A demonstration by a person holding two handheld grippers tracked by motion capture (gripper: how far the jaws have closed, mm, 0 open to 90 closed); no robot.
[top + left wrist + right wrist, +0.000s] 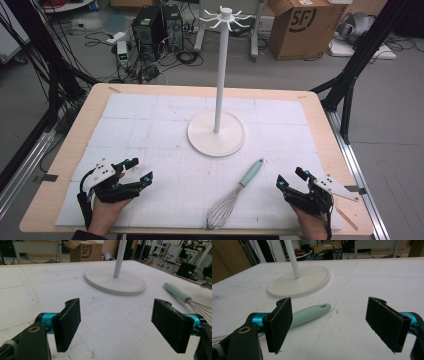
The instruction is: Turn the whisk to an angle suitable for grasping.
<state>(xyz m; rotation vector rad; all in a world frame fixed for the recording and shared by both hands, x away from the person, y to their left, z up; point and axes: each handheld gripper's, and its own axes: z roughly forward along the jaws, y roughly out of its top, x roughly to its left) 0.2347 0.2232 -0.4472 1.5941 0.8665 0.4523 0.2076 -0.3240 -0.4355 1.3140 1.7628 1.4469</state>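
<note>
At the near edge of the counter, the left gripper sits low over the white gridded mat, its jaws spread wide with nothing between them. The right gripper is near the opposite corner, jaws likewise wide apart and empty. Between the two, closer to the right one, lies a whisk: its wire head reaches almost to the mat's near border, and its pale green handle angles away toward the right. In the right gripper view the handle lies on the mat just beyond the jaws, partly behind one of them, touching neither.

The mat between the left gripper and the whisk is bare, as is the wide stretch on the left side toward the far corner.

Farther on, near the middle of the counter, a white stand rests on its round base, its thin pole upright and topped by a ring of hooks. The handle tip stops just short of the base rim.

Beyond the far edge, the floor holds cables, a computer tower and a cardboard box.
</note>
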